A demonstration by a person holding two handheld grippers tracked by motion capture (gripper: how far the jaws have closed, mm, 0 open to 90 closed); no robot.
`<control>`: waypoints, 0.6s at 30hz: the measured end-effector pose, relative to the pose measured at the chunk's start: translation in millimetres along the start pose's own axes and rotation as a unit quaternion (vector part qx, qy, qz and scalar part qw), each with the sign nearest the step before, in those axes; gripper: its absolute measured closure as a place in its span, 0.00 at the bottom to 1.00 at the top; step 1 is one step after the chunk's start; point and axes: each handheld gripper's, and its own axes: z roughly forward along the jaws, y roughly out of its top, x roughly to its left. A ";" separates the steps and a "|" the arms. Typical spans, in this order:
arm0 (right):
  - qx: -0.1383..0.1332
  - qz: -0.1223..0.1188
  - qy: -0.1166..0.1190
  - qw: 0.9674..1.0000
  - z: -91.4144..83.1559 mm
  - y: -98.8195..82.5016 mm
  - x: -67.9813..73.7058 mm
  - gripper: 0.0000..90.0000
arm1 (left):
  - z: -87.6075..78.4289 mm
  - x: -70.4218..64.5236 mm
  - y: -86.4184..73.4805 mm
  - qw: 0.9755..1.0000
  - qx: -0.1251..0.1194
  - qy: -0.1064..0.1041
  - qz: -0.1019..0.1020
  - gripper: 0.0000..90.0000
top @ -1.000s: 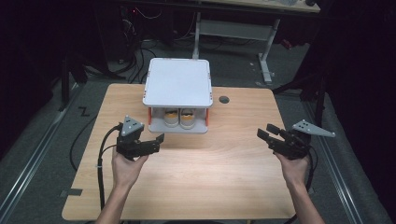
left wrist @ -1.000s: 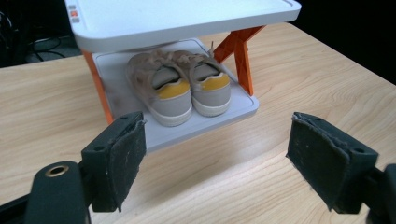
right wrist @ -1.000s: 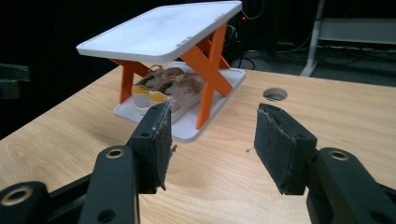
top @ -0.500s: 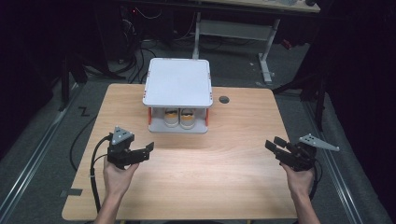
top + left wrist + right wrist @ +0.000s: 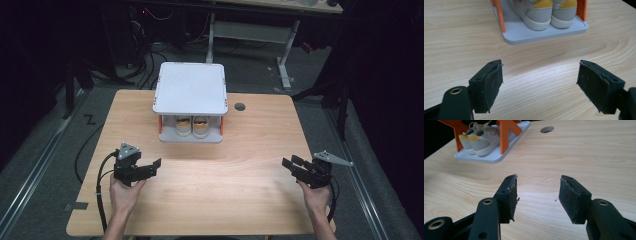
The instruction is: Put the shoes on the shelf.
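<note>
A small white rack (image 5: 190, 89) with orange posts stands at the back middle of the wooden table (image 5: 225, 200). On its lower shelf sits a pair of grey and yellow shoes (image 5: 192, 126). My left gripper (image 5: 152, 167) hovers low over the front left of the table, open and empty. In the left gripper view the left gripper (image 5: 540, 82) faces the shoes' heels (image 5: 544, 12) from some way off. At the front right, my right gripper (image 5: 290, 165) is open with bare wood between its pads (image 5: 510, 197). Its jaws have just closed a little. The shoes (image 5: 479, 141) lie far off to its upper left.
A round cable hole (image 5: 240, 106) sits in the tabletop right of the rack, also seen as the hole (image 5: 547, 129) in the right gripper view. Wide bare wood lies between the grippers and the rack base (image 5: 524, 35). Dark floor, cables and a desk frame surround the table.
Both hands have sunk toward the tabletop and drawn back toward the front edge. The right gripper's jaws stand slightly narrower than a second ago.
</note>
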 end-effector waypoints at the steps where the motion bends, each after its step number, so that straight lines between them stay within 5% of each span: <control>1: 0.003 0.000 -0.002 1.000 1.6 -0.8 0.1 0.54 | 1.3 0.7 -1.0 1.000 0.001 0.002 -0.001 0.23; 18: 0.044 -0.012 -0.051 0.998 31.0 -16.4 -9.7 0.54 | 36.3 16.0 -17.6 0.999 0.036 0.040 -0.001 0.23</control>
